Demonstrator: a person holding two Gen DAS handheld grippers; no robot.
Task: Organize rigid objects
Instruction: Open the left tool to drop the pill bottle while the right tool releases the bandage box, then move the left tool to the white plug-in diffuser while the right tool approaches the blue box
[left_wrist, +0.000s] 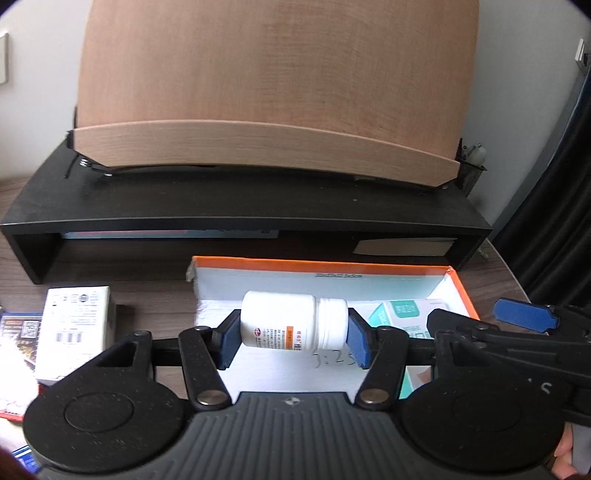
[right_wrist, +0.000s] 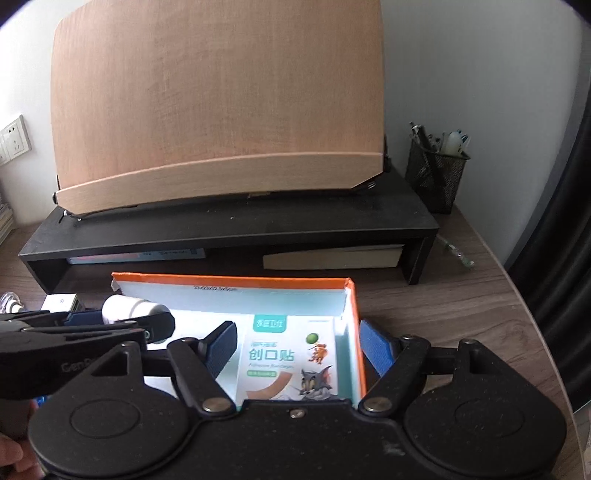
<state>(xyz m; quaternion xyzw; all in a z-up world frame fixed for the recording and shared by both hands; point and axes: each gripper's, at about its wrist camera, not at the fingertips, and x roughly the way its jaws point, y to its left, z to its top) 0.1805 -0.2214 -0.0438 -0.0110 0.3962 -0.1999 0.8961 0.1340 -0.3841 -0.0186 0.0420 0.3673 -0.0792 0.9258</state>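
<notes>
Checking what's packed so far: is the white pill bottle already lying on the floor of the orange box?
No, the white pill bottle is clamped sideways in the left gripper, above the orange box.

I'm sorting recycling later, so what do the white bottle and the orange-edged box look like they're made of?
The white bottle, clamped in the left gripper, looks like opaque plastic: smooth, slightly glossy, ribbed cap, printed label. The orange-edged box looks like cardboard: thin folded walls, matte white inside, one torn corner. Neither is certain from sight alone.
</notes>
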